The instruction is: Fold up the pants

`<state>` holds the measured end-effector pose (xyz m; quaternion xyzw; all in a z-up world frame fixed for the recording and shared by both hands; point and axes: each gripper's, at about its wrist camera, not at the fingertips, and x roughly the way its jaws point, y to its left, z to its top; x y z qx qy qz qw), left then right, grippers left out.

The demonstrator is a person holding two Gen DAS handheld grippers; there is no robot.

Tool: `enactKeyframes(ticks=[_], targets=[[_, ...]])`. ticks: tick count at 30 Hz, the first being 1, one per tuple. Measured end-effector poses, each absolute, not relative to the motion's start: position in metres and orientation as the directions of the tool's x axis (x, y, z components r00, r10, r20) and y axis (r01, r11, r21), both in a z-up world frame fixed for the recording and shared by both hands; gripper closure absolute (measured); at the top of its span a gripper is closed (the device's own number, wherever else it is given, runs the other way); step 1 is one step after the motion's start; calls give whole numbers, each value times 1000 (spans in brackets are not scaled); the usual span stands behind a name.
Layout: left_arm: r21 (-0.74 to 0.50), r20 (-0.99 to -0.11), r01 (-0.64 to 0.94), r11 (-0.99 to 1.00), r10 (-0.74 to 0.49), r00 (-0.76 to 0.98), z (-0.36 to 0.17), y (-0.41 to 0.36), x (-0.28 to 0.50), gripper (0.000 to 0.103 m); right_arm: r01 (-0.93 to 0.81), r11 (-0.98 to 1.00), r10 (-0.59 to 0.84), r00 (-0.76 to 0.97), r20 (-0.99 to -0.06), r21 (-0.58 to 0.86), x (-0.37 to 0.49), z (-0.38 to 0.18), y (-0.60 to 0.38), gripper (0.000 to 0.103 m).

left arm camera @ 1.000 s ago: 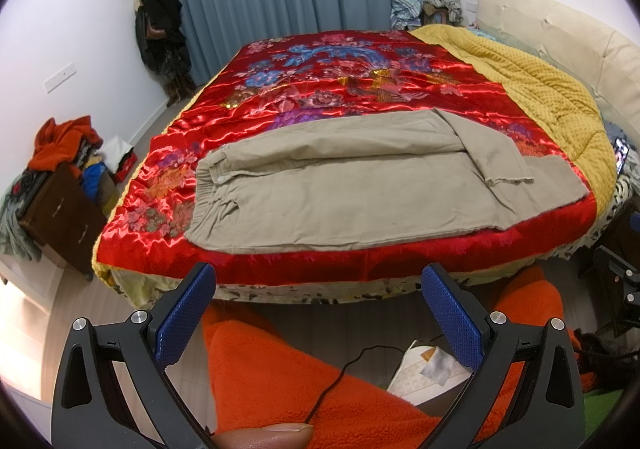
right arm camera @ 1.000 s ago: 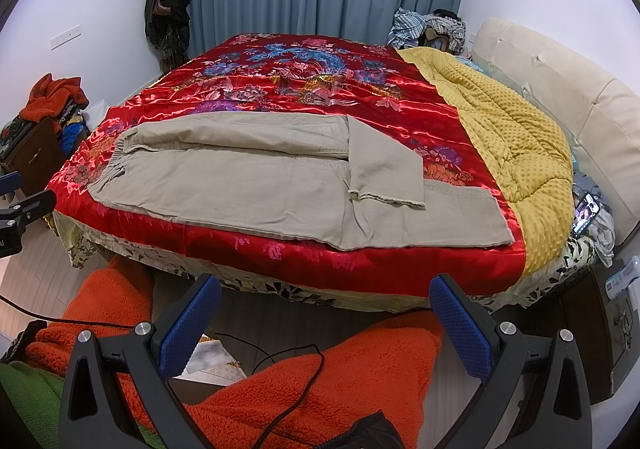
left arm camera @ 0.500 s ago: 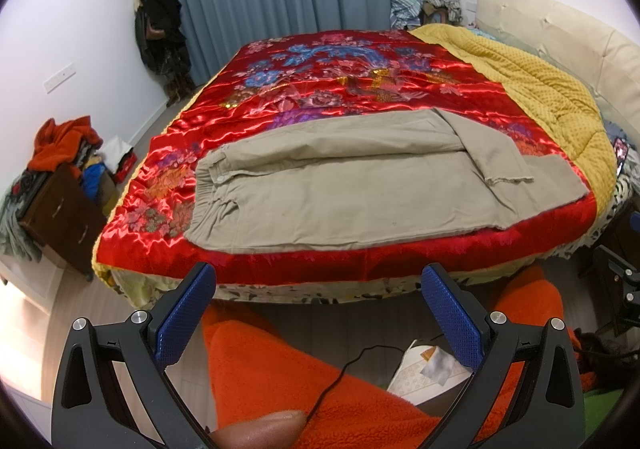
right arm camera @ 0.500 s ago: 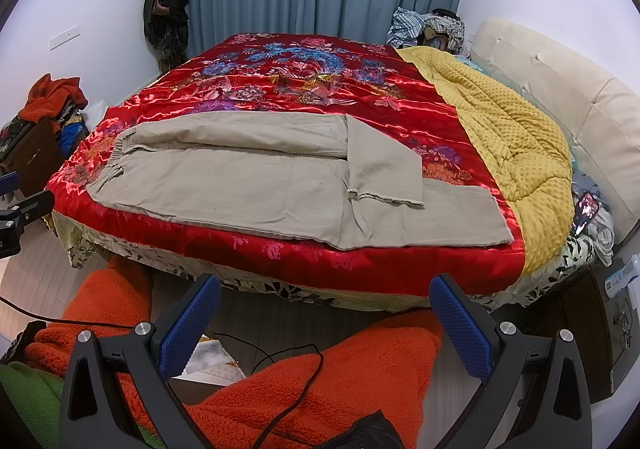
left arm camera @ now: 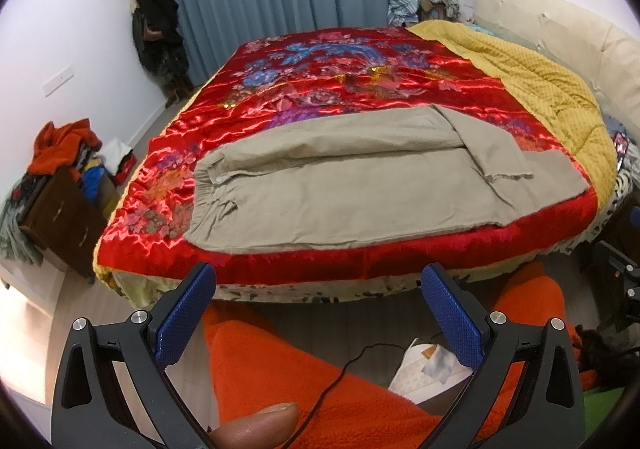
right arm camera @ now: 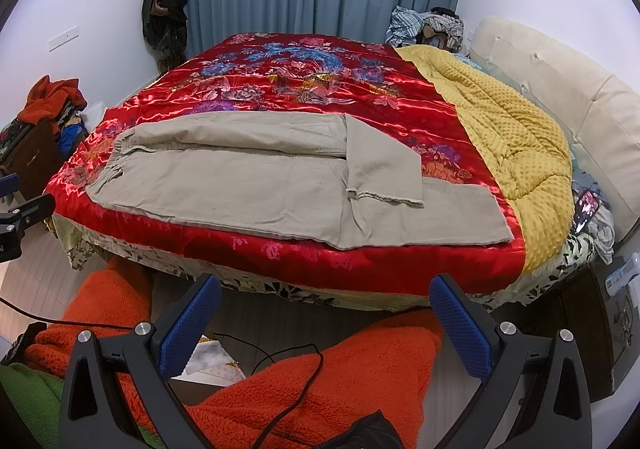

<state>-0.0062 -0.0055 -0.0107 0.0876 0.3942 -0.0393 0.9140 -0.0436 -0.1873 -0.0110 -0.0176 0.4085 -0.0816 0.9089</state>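
Beige pants (left arm camera: 360,185) lie flat along the near edge of the red floral bedspread (left arm camera: 340,81), waistband at the left, legs to the right. The far leg's end is folded back over the near leg (right arm camera: 380,169). The pants also show in the right wrist view (right arm camera: 248,185). My left gripper (left arm camera: 318,313) is open and empty, held off the bed above orange-clad knees. My right gripper (right arm camera: 324,317) is open and empty too, in front of the bed's edge, short of the pants.
A yellow blanket (right arm camera: 508,129) covers the bed's right side, by a cream headboard (right arm camera: 560,89). A dark drawer unit with piled clothes (left arm camera: 60,185) stands at the left. A phone (right arm camera: 588,205) lies at the right edge. A black cable (left arm camera: 344,365) crosses the orange legs.
Almost nothing has moved. A thumb at the bottom of the left wrist view has shifted slightly. The pants lie as before.
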Motion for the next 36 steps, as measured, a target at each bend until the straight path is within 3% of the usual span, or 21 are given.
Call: enactKeyframes(ticks=[36], targets=[[147,-728,147,978,6,685,-10,-5,-3,1,117,988,-154,683,-714,-101,-44,0,-178,0]])
